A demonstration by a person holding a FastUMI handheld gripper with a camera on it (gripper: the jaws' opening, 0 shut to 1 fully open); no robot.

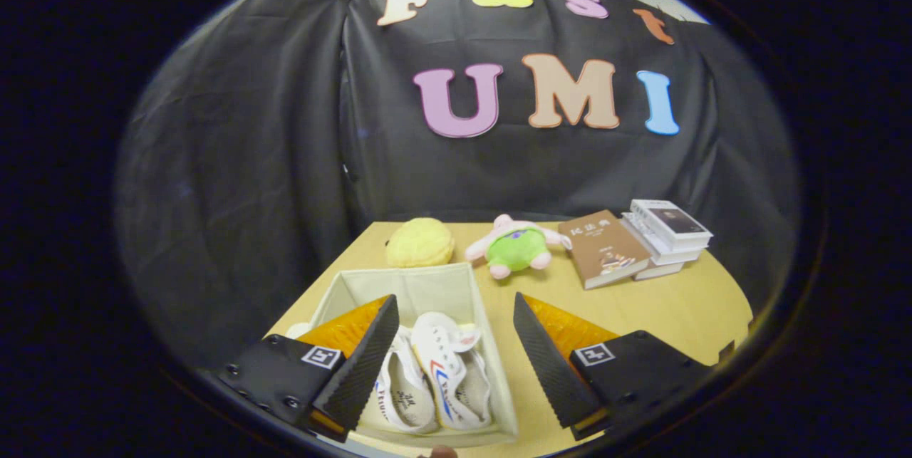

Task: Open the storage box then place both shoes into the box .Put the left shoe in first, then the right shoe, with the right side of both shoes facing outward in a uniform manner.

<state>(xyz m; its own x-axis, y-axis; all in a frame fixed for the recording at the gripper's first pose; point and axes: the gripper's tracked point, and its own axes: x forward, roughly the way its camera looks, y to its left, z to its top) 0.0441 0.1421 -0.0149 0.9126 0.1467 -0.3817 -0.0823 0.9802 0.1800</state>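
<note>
The gripper (456,312) stands wide open and holds nothing. Between its fingers, nearer the left one, sits the box (399,283), open on the table (670,308). Two shoes (427,380) lie side by side inside it. Beyond the box, from left to right, rest a yellow plush (420,242), a green plush (516,246) and books (638,238).

Handheld gripper (456,358): two wedge-shaped fingers spread apart, their inner faces ribbed. Each finger joins a black block-shaped mount with small round screws and a white square marker printed with a black geometric pattern
</note>
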